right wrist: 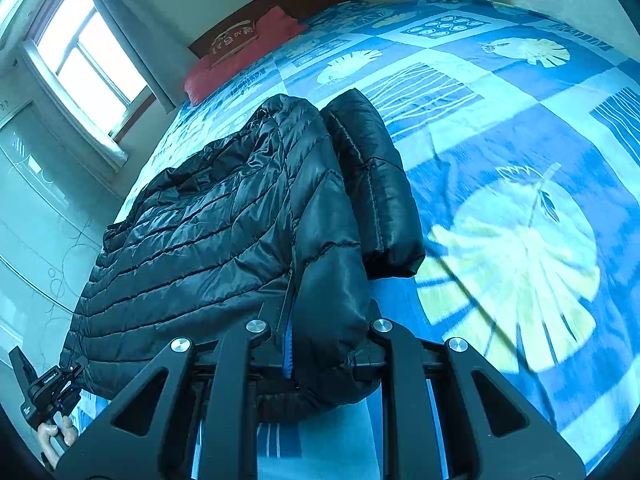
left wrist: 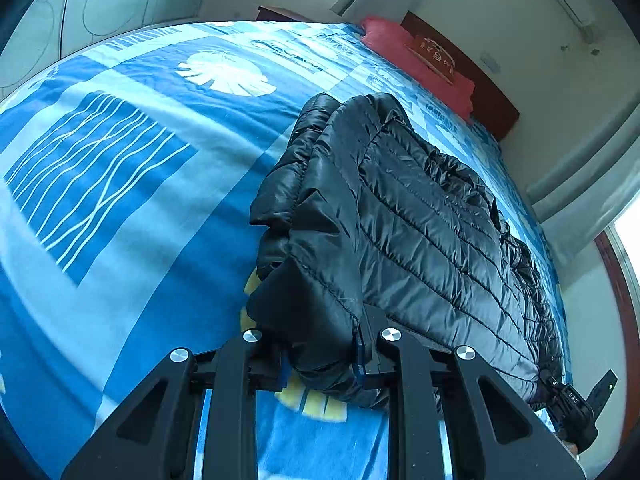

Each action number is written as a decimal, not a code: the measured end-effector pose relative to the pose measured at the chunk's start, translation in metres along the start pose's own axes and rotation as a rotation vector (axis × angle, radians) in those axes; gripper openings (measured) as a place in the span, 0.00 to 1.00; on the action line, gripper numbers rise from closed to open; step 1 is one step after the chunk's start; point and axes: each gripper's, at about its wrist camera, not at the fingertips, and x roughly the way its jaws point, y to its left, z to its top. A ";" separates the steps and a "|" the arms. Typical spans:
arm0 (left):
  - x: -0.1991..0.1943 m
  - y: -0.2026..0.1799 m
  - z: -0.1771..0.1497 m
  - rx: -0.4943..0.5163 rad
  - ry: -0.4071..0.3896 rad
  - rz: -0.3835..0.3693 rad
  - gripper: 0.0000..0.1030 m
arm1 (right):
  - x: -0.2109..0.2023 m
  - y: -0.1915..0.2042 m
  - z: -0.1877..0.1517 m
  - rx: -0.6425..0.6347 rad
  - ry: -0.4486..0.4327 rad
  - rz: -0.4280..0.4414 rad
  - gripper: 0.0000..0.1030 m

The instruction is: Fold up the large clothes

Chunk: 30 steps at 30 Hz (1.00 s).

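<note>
Padding bunched in each tool is the weak point: the left tool point(left wrist: 322, 354) is clamped narrow on a fat corner of the jacket point(left wrist: 400, 208) near its hem, and the right tool point(right wrist: 328, 350) is pinched the same way on the other near corner, by the zip. Both bites look shallow on slick, puffy nylon, so I judge that a quick pull could let the shell slide out from the pads, dropping one corner and skewing the fold. If the two hands travel at different rates, the hem would twist and the edge would land crooked. The jacket lies lengthwise on the bed point(left wrist: 132, 208), its far end towards the red pillow point(left wrist: 416, 60), with a sleeve point(right wrist: 376, 184) tucked along one side; that sleeve could spill out once the near end is carried over. Trapped air may also make the fold spring back open
</note>
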 end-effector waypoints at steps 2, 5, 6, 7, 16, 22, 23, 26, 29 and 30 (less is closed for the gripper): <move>-0.003 0.001 -0.002 0.003 0.002 0.000 0.22 | -0.004 -0.001 -0.005 0.001 0.002 0.001 0.17; -0.009 0.006 -0.005 0.000 0.007 -0.007 0.22 | -0.012 -0.004 -0.013 0.002 0.003 0.004 0.17; -0.012 0.007 -0.007 0.002 0.009 -0.008 0.22 | -0.013 -0.005 -0.015 0.003 0.004 0.005 0.17; -0.014 0.007 -0.008 0.004 0.010 -0.009 0.22 | -0.015 -0.006 -0.017 0.004 0.004 0.006 0.17; -0.017 0.010 -0.008 0.018 0.023 -0.014 0.22 | -0.024 -0.014 -0.032 0.002 0.018 0.005 0.19; -0.010 0.010 -0.001 0.033 0.037 -0.025 0.31 | -0.028 -0.014 -0.031 0.000 0.027 -0.028 0.32; -0.010 0.011 -0.001 0.039 0.041 -0.024 0.34 | -0.029 -0.013 -0.032 -0.003 0.027 -0.033 0.35; -0.016 0.016 -0.002 0.049 0.045 -0.021 0.44 | -0.035 -0.015 -0.034 -0.008 0.026 -0.053 0.43; -0.023 0.030 -0.006 0.031 0.050 -0.030 0.51 | -0.046 -0.020 -0.036 -0.003 0.027 -0.062 0.49; -0.026 0.034 -0.006 0.023 0.052 -0.034 0.52 | -0.050 -0.021 -0.037 -0.006 0.025 -0.070 0.49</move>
